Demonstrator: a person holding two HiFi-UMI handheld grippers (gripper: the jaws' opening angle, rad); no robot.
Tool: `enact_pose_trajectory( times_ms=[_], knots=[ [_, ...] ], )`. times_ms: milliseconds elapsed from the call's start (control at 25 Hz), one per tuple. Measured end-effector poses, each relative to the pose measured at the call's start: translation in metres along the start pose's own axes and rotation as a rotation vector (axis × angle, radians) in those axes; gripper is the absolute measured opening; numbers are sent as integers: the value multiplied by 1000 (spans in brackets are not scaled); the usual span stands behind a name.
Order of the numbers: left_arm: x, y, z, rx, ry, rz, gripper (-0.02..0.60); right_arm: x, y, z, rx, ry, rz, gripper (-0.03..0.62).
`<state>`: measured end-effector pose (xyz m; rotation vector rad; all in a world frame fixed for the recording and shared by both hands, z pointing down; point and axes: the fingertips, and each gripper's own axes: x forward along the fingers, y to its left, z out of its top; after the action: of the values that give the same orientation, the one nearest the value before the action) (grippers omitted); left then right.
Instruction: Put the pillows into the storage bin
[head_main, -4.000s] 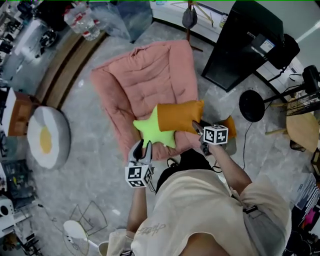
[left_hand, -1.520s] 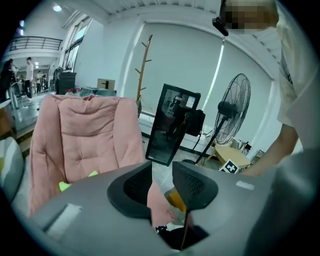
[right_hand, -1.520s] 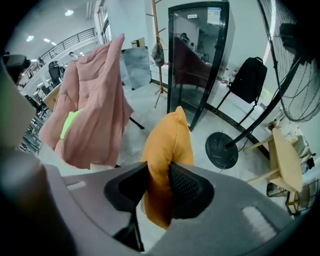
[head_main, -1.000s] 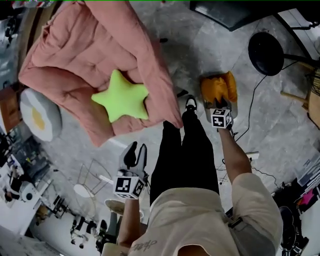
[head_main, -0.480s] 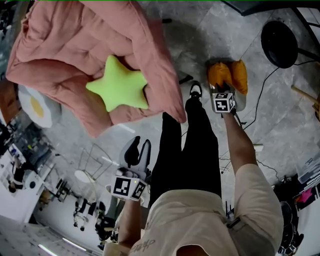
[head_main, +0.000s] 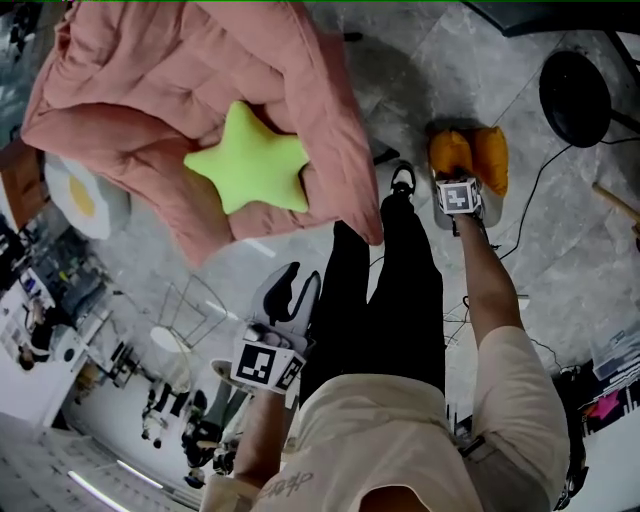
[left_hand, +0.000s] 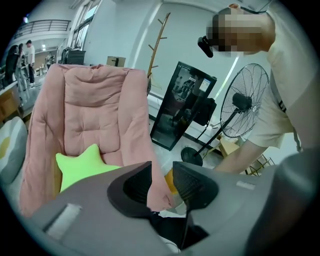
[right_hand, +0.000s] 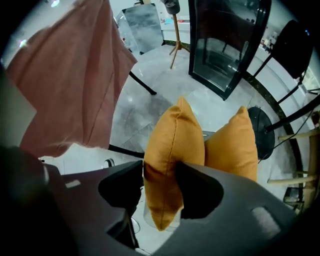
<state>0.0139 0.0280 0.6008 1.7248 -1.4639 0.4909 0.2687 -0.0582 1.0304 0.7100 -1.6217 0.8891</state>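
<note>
The right hand-held gripper (right_hand: 159, 186) pointed steeply down. Its jaws had just been easing apart, yet both pressed the edge of the orange pillow (right_hand: 172, 135) between them. A second orange pillow (right_hand: 232, 145) sat just beside it. The left hand-held gripper (left_hand: 161, 181) stood spread and empty. The green star pillow (head_main: 248, 160) lay on the pink cushion (head_main: 130, 80).
</note>
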Motion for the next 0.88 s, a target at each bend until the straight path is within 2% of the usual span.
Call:
enact_pose_trajectory(
  times_ms=[80,120,240,480,600,720,880],
  knots=[
    [0,-2,9,10,-33,-3,149,-7,-1,-9,25,50,14,251],
    [0,-3,14,12,-51,-4,149,-13,-5,-9,34,43,8,259],
    [-10,-10,27,24,-97,-8,149,-41,-10,-6,65,-12,2,267],
    [-44,-11,49,70,-190,19,149,-110,14,-5,94,-97,62,270],
    [-49,-9,60,99,-274,33,147,-142,15,11,72,-171,78,270],
    [-66,0,69,138,-342,57,148,-170,29,12,27,-201,98,274],
    [-96,20,77,141,-415,94,144,-208,55,18,-65,-248,115,273]
  ],
)
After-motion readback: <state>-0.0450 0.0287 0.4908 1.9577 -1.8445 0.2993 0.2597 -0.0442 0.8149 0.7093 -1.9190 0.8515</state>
